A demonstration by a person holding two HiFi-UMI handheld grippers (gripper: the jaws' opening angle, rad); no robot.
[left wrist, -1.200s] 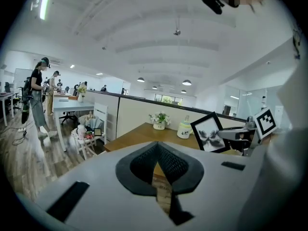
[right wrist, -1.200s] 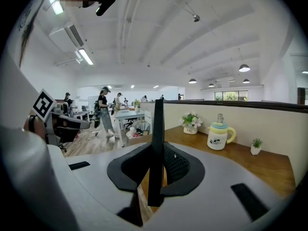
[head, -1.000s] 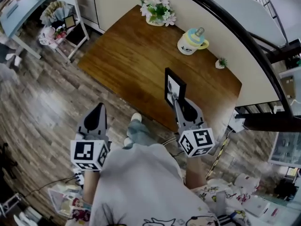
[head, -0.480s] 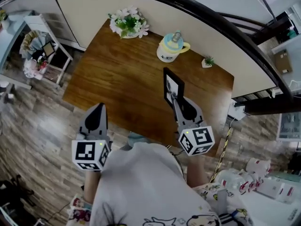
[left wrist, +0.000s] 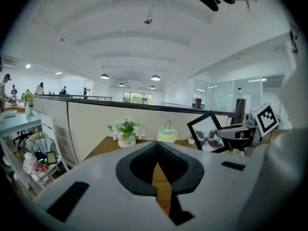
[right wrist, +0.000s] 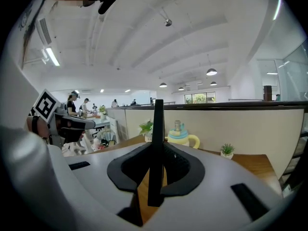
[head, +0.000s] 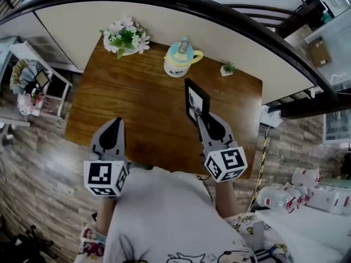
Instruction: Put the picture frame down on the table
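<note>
Holding the picture frame (head: pixel 196 98) upright above the wooden table (head: pixel 131 103), the right gripper (head: pixel 201 118) clamps one thin edge; the left gripper (head: pixel 113 124) hangs closed, empty. Such a narrow pinch may let the frame swivel, topple, or clip the mug (head: pixel 179 59).

Most of the table (head: pixel 126 108) is left bare. Its far edge is lined by a flower pot (head: pixel 125 37), a mug (head: pixel 180 59) and a small plant (head: pixel 227 68)
</note>
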